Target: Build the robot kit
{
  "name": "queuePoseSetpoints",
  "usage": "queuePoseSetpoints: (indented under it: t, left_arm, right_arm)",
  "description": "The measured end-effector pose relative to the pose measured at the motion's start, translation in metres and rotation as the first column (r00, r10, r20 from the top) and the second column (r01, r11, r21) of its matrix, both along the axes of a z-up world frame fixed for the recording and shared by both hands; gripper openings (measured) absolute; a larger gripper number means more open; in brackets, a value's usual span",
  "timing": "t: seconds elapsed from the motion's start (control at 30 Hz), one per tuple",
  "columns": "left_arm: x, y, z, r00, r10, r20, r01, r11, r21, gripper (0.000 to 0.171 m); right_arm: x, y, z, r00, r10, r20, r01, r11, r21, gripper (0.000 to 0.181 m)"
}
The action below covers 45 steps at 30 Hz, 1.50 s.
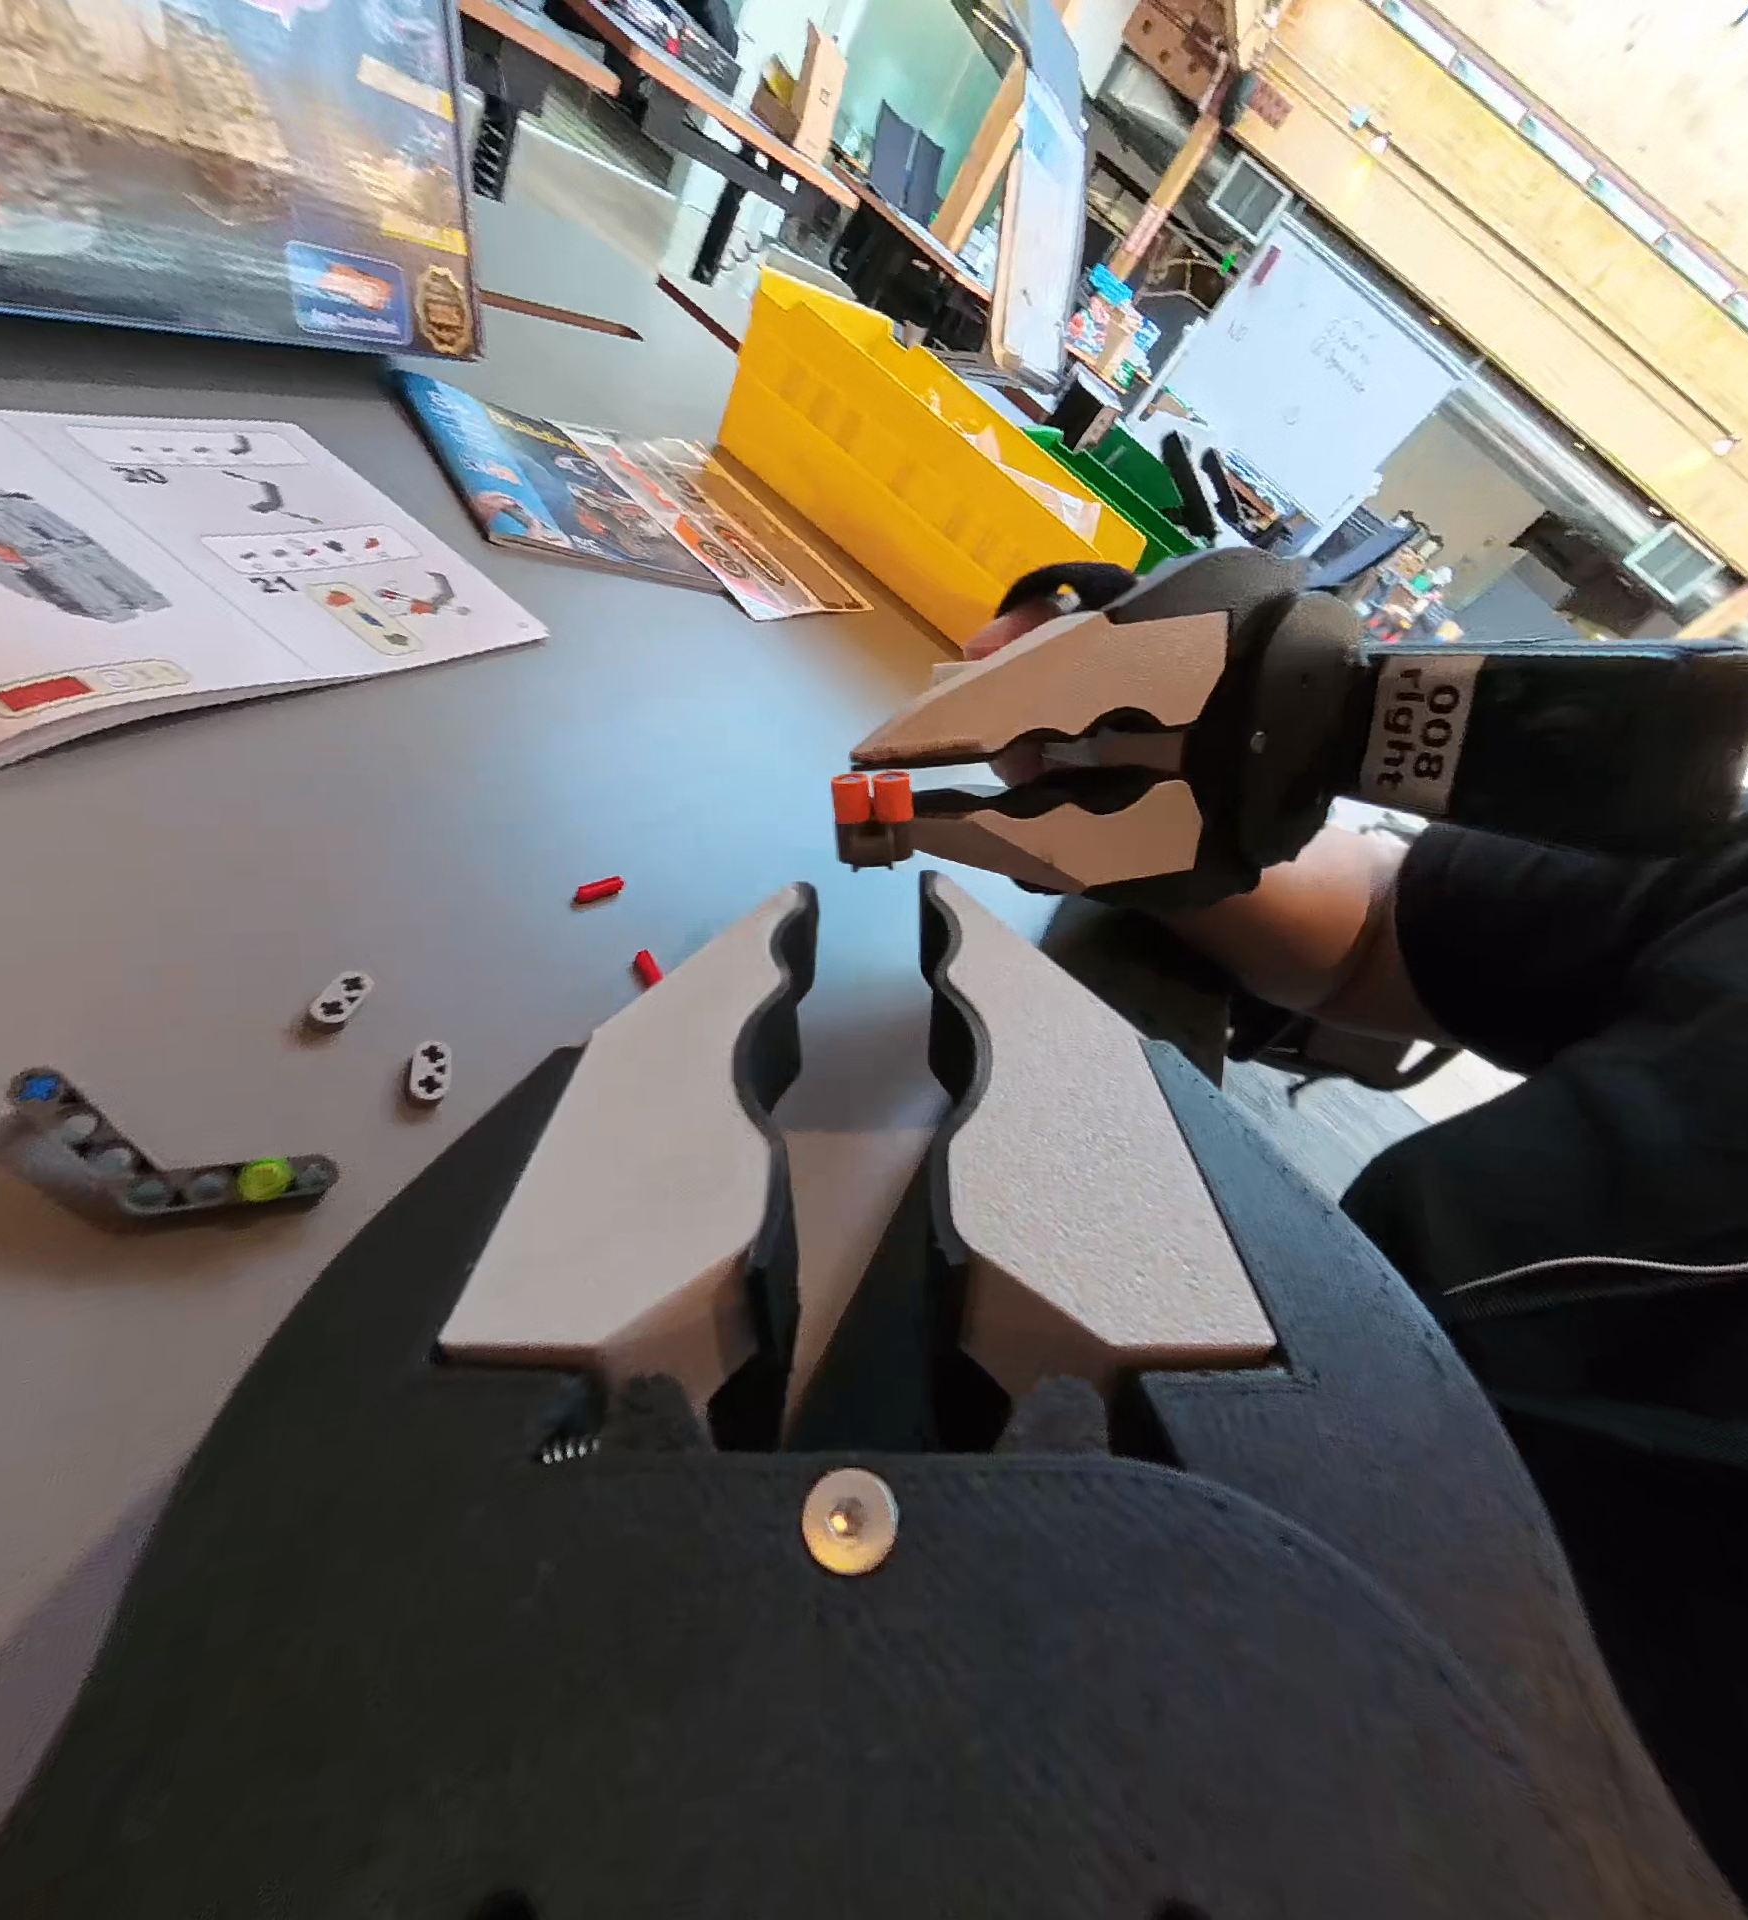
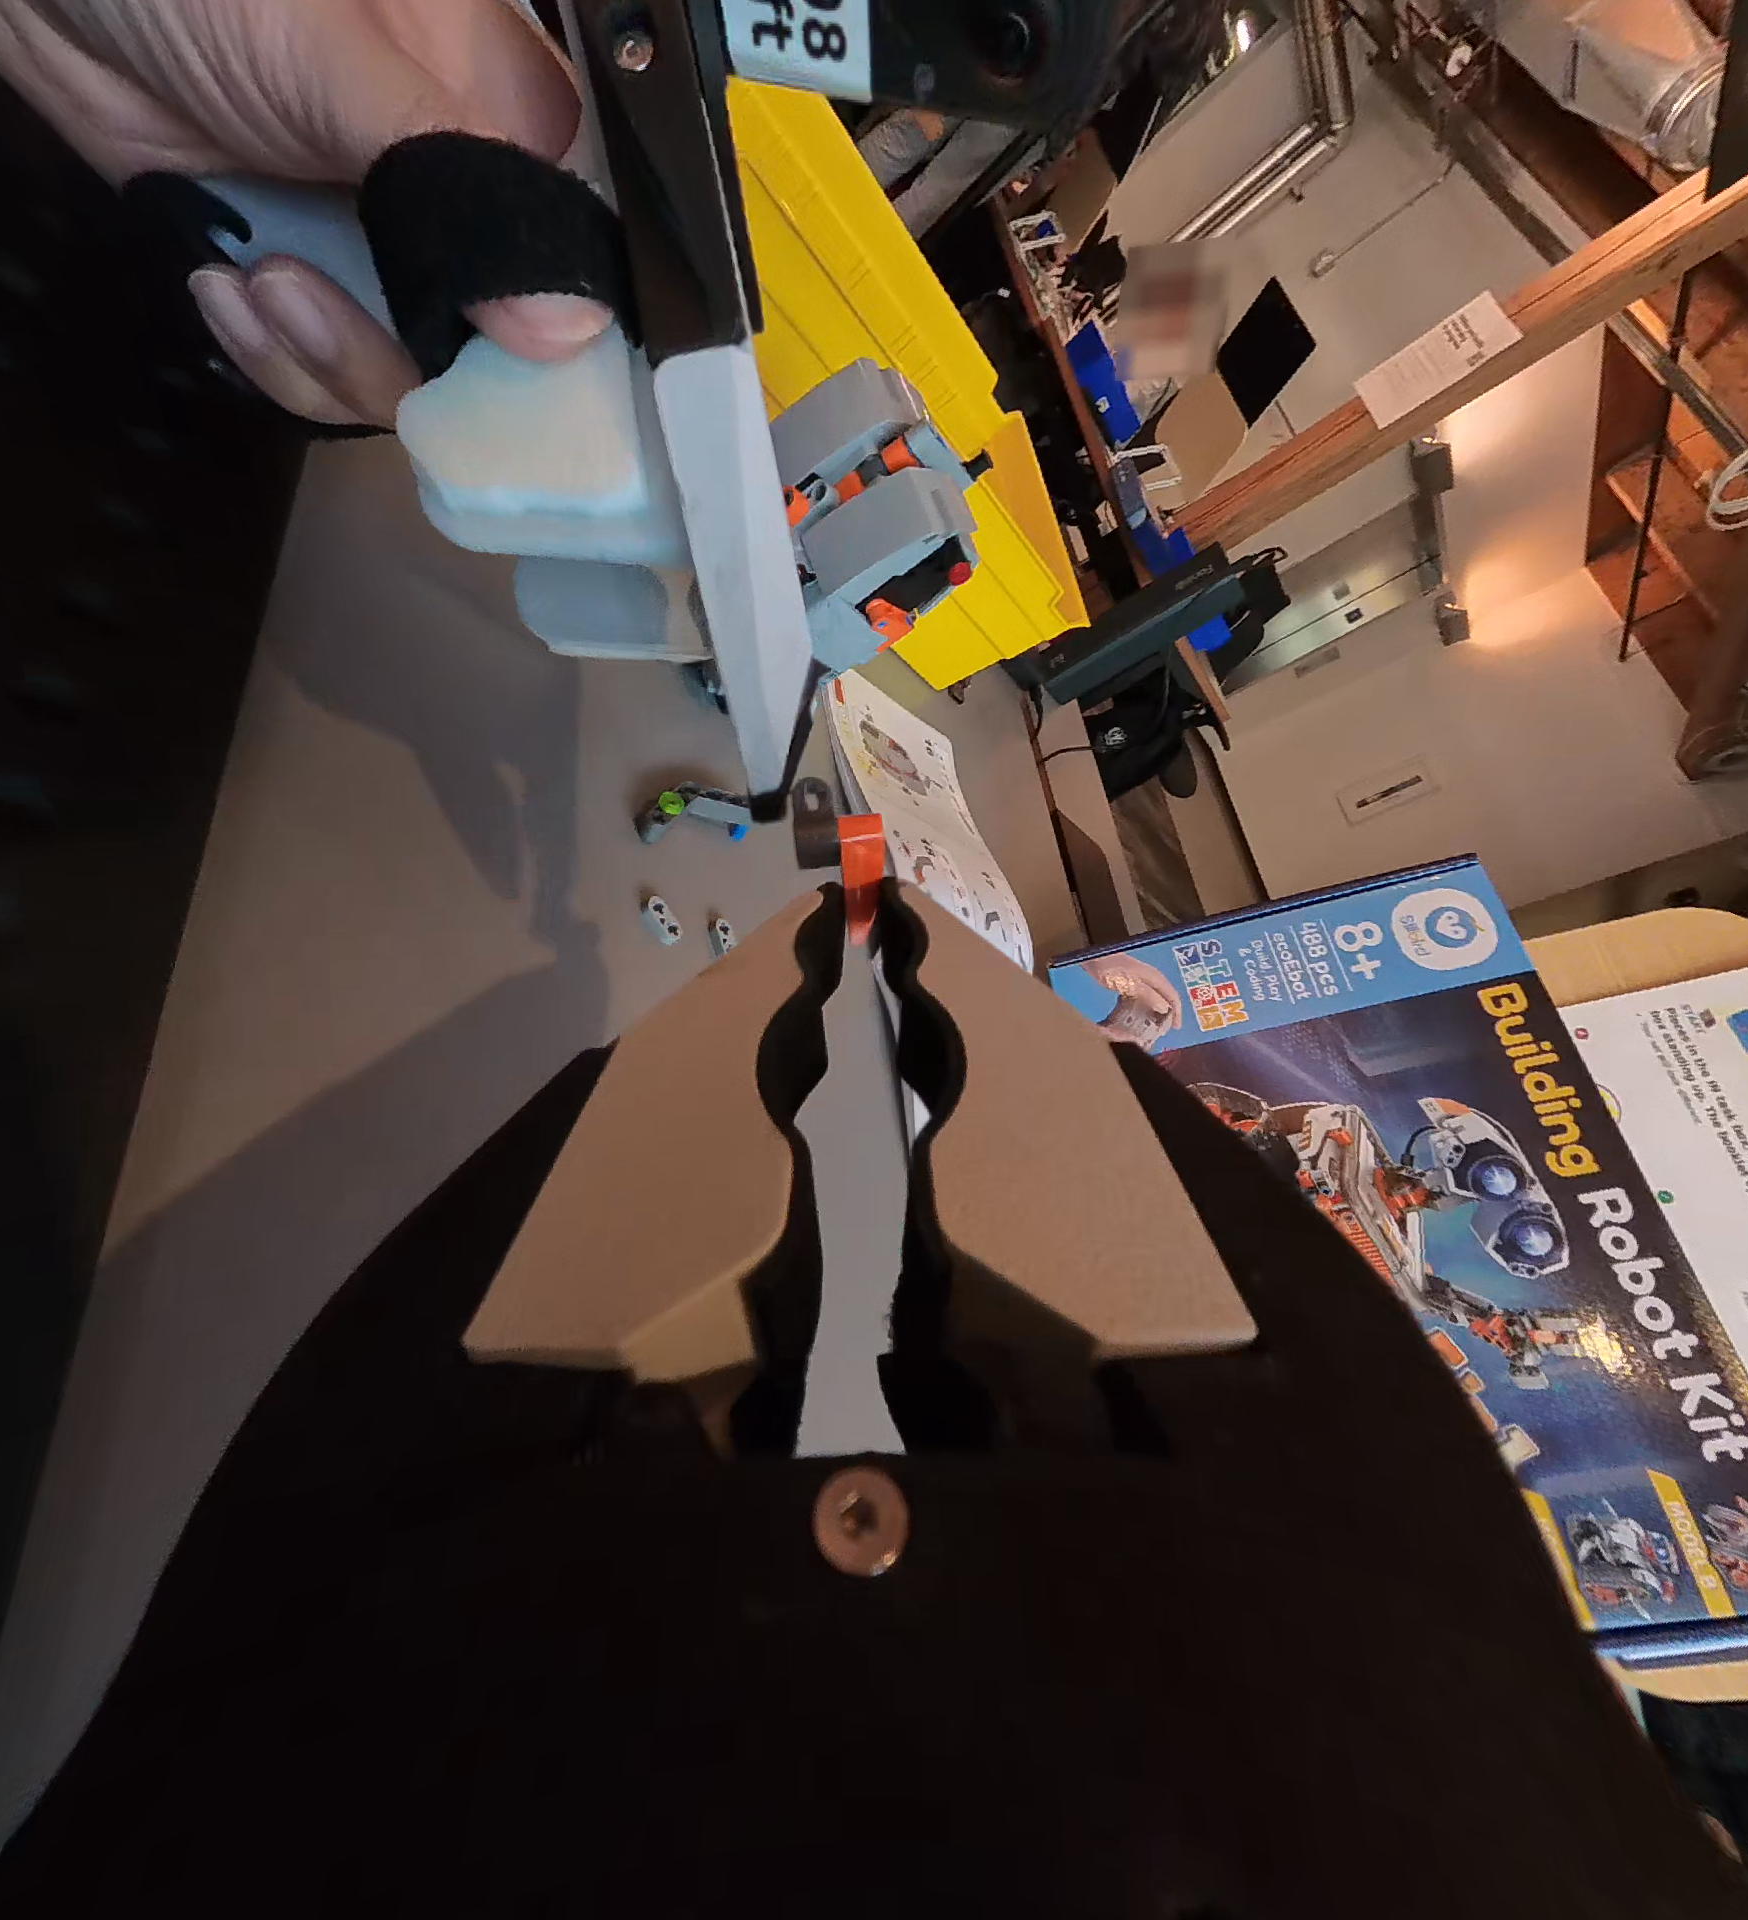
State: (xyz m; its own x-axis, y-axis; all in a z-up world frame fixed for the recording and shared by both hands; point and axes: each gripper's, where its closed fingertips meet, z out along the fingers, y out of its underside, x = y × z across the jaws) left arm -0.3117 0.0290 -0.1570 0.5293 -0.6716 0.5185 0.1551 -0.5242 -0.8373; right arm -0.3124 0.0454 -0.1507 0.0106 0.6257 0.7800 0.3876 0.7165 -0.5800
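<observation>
Right gripper (image 2: 857, 894): clamps orange-grey piece (image 1: 872, 816) — its far end hidden.
Left gripper (image 1: 868, 902): parted, empty.
Bench (image 1: 226, 914): two red pins (image 1: 599, 889), two grey links (image 1: 341, 998).

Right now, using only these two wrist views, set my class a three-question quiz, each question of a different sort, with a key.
1. True or false: the left gripper is shut on a red pin.
2. Which gripper holds the orange-and-grey piece? A left, B right
3. Fill in: the bent grey beam lies on the ____.

Key: 1 false, its jaws stand apart and empty; 2 B; 3 table.
</observation>
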Motion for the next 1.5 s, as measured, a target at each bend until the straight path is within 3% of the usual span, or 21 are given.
queuePoseSetpoints:
  t: [0.3,0.7,0.93,1.07,1.2,1.3,1.37,1.5]
  left_arm:
    - [0.001,0.009,-0.005,0.996,0.058,-0.068,-0.056,0.998,0.027,0.022]
    - [0.006,0.007,-0.005,0.998,0.021,-0.054,-0.019,0.999,0.046,0.013]
    - [-0.001,0.004,-0.002,0.999,0.023,-0.023,-0.021,0.998,0.051,0.013]
    - [-0.002,-0.002,0.002,1.000,-0.014,-0.026,0.016,0.996,0.088,0.013]
    - [0.002,-0.010,-0.001,0.993,-0.051,-0.109,0.065,0.989,0.132,0.013]
    - [0.009,-0.017,-0.004,0.982,-0.084,-0.167,0.114,0.978,0.173,0.013]
    - [0.012,-0.018,-0.008,0.976,-0.084,-0.203,0.122,0.975,0.184,0.013]
    - [0.016,-0.021,-0.010,0.970,-0.108,-0.218,0.149,0.972,0.182,0.013]
  right_arm:
    - [-0.002,0.000,-0.004,1.000,0.007,-0.017,-0.007,0.999,-0.047,0.006]
    - [-0.002,-0.003,-0.007,0.999,0.037,-0.021,-0.039,0.997,-0.067,0.006]
    - [0.002,-0.002,0.001,0.994,0.072,-0.084,-0.089,0.972,-0.217,0.017]
    - [0.004,-0.014,0.000,0.972,0.196,-0.128,-0.234,0.859,-0.456,0.032]
    - [0.004,-0.025,0.000,0.941,0.270,-0.203,-0.331,0.612,-0.718,0.042]
    - [0.002,-0.029,-0.002,0.926,0.279,-0.254,-0.358,0.437,-0.825,0.045]
    - [0.004,-0.033,-0.007,0.914,0.323,-0.246,-0.364,0.384,-0.848,0.034]
    - [0.007,-0.040,-0.013,0.896,0.385,-0.222,-0.372,0.378,-0.848,0.018]
